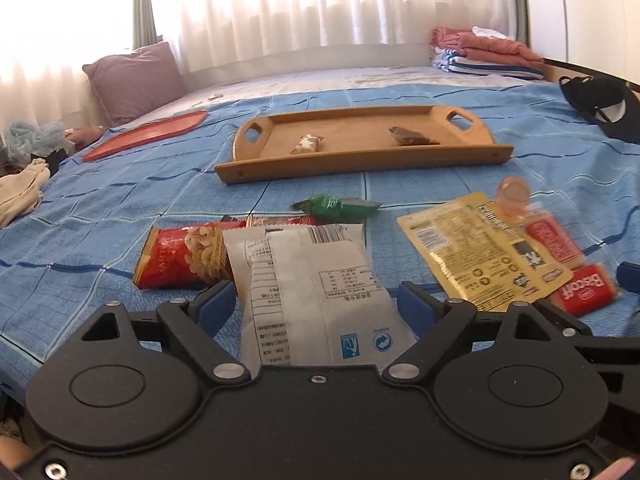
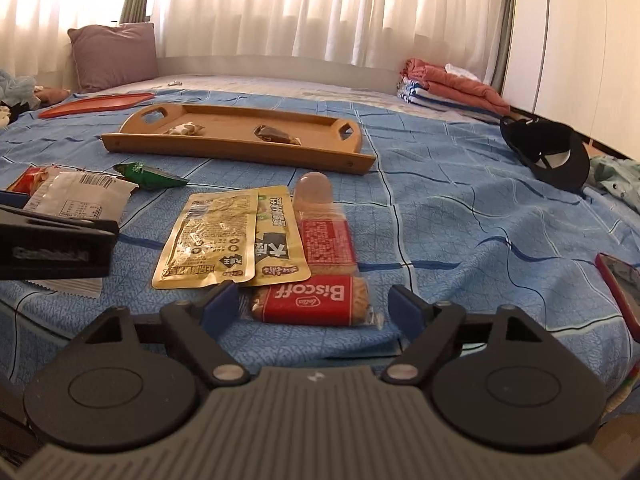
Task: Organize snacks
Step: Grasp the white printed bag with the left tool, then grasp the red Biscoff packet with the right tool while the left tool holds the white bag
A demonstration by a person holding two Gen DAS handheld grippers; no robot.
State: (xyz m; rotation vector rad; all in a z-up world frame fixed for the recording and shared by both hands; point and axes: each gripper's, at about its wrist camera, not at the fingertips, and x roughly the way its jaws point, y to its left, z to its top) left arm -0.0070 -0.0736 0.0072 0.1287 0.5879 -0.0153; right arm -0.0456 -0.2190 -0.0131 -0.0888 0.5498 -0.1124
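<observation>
My left gripper (image 1: 314, 302) is open low over the blue bedspread, with a white snack packet (image 1: 312, 280) lying flat between its blue pads. My right gripper (image 2: 314, 304) is open around a red Biscoff packet (image 2: 310, 300), and its pads stand apart from the wrapper. Just beyond lie two yellow pouches (image 2: 208, 236), a second red biscuit packet (image 2: 326, 240) and a pink jelly cup (image 2: 314, 190). A red peanut packet (image 1: 180, 258) and a green packet (image 1: 336, 204) lie beyond the white one. The wooden tray (image 1: 360, 162) farther back holds a pale wrapped snack (image 1: 307, 144) and a brown one (image 1: 412, 136).
A flat red lid (image 1: 148, 134) lies left of the tray, with a purple pillow (image 1: 136, 80) behind it. Folded towels (image 1: 484, 52) sit at the back right and a black cap (image 2: 548, 152) to the right. A red phone (image 2: 620, 284) lies at the right edge.
</observation>
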